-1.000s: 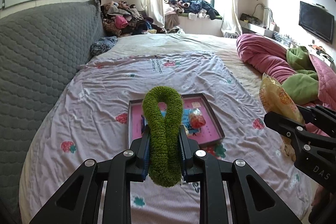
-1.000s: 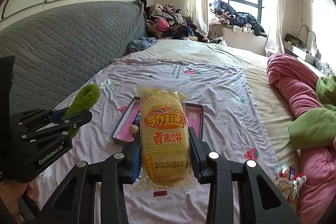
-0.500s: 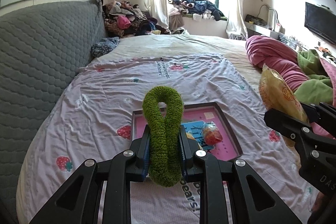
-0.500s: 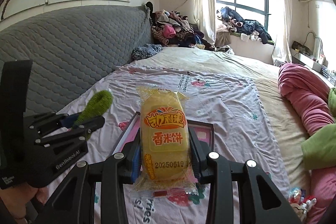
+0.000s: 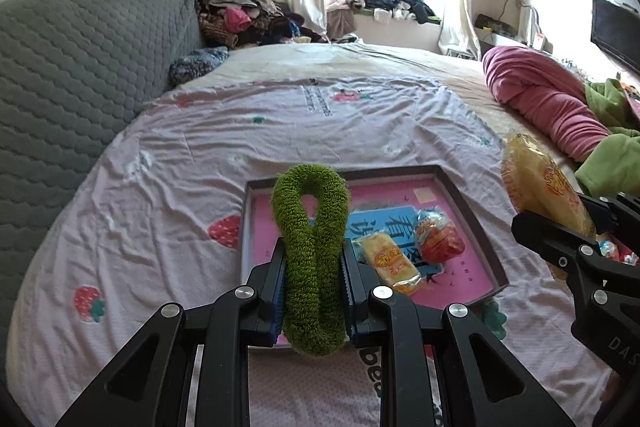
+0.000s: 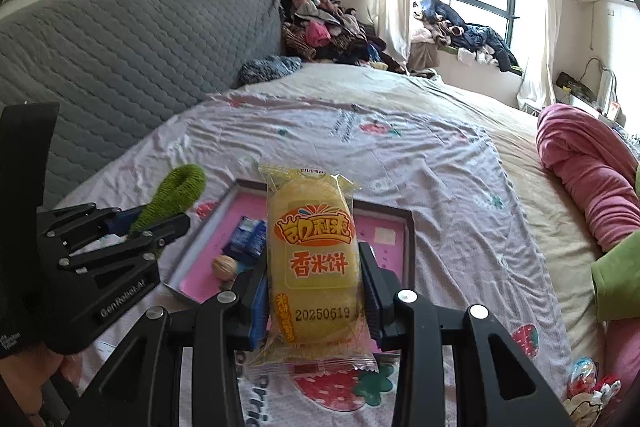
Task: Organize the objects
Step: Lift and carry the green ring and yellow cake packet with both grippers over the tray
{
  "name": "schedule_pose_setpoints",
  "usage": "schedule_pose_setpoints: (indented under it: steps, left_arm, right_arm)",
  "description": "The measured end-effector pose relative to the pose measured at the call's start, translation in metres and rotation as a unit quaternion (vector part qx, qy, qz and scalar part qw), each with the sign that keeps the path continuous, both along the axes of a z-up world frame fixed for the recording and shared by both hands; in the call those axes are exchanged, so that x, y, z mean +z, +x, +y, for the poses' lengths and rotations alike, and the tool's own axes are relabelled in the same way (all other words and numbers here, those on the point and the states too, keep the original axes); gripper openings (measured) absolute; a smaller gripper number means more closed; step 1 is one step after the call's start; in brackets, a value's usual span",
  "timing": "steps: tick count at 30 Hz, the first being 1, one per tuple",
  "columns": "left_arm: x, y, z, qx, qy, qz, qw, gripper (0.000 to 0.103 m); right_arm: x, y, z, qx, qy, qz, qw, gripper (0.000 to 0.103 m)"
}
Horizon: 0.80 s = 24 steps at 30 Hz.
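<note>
While the left gripper clamps its fingers on a green fuzzy loop running lengthwise away from it above the pink tray, the right gripper pinches a yellow rice-cake packet likewise lengthwise, over the bed.

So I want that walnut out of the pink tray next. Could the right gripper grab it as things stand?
Probably not yet. The right gripper is shut on the rice cracker packet, so its jaws are full. The walnut lies uncovered in the tray, just beyond the fingers; once the packet is dropped, nothing seems to block it.
</note>
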State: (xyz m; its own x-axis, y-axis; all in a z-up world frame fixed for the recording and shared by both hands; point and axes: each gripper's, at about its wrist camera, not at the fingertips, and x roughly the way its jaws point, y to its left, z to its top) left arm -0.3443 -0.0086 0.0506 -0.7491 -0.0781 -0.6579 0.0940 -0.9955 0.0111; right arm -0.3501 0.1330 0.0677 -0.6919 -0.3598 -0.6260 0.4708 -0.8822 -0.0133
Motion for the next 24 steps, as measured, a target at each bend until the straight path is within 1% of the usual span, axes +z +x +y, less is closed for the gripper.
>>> schedule_pose_setpoints:
  steps: [6, 12, 18, 24]
  left_arm:
    - [-0.036, -0.013, 0.007, -0.002, 0.006, -0.012, 0.9999, 0.023]
    - [-0.069, -0.027, 0.012, -0.007, 0.012, -0.027, 0.9995, 0.024]
    - [-0.084, -0.031, 0.006, 0.0, 0.013, -0.024, 0.9996, 0.024]
    - [-0.091, -0.036, 0.002, -0.004, 0.014, -0.018, 0.9997, 0.024]
  right_arm:
    - [-0.037, -0.013, 0.005, -0.011, -0.005, -0.02, 1.0, 0.039]
    - [-0.069, -0.024, 0.01, -0.018, 0.004, -0.043, 0.999, 0.039]
    - [-0.086, -0.03, 0.016, -0.026, 0.013, -0.044, 0.999, 0.039]
    - [-0.099, -0.04, 0.024, -0.034, 0.011, -0.043, 0.998, 0.039]
